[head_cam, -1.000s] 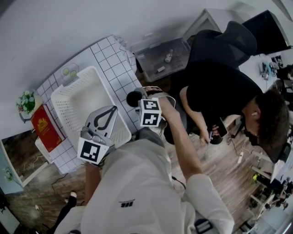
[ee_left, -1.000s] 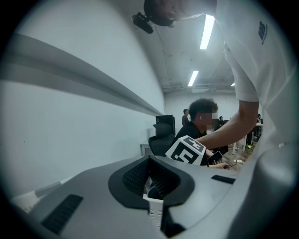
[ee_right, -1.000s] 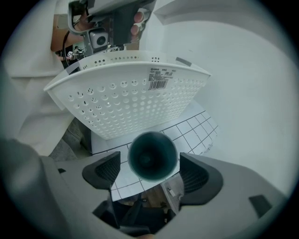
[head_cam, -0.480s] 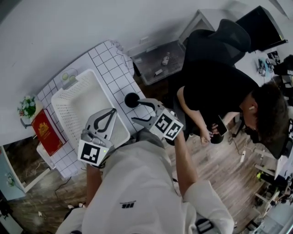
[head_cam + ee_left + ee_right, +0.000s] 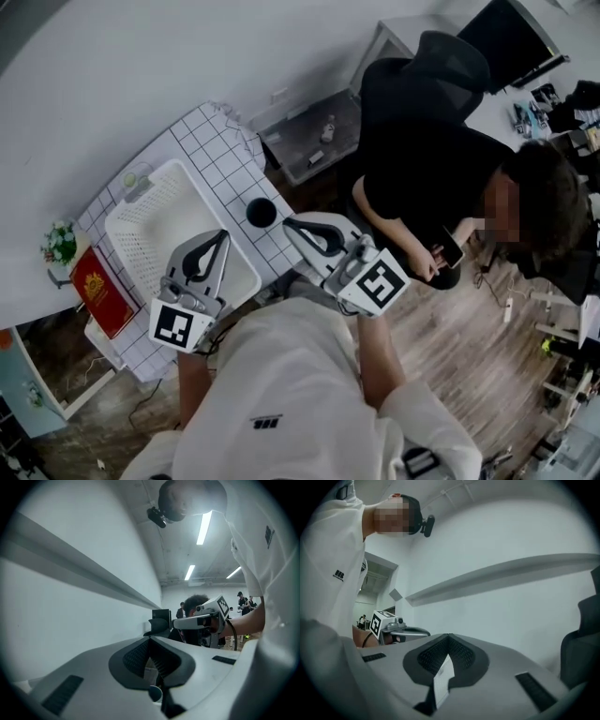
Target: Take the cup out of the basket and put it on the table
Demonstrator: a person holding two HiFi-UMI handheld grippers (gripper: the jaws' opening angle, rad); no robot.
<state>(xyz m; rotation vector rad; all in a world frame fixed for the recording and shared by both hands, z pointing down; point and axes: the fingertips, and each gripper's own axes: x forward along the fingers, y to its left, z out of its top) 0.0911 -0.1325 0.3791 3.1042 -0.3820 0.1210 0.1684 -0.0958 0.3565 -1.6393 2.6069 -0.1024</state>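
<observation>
Off-task items:
- Gridded cloth (image 5: pixel 202 131), one corner drooping next to a clear plastic bin (image 5: pixel 305 141) with a few small bits inside.
- Red book (image 5: pixel 101 291) at the cloth's left edge, flowers (image 5: pixel 58 242) just beside it.
- Small clear tub (image 5: pixel 138 178) with green pieces near the cloth's far corner.
- Person in black (image 5: pixel 422 159) seated in an office chair (image 5: pixel 455 56), bent forward, phone (image 5: pixel 450 251) in hand.
- Wood floor (image 5: pixel 459 361) below.
- Dark monitor (image 5: pixel 511 33) top right.
- Left gripper view: strip ceiling lights (image 5: pixel 205 527), people (image 5: pixel 243 601) standing well off in the background.
</observation>
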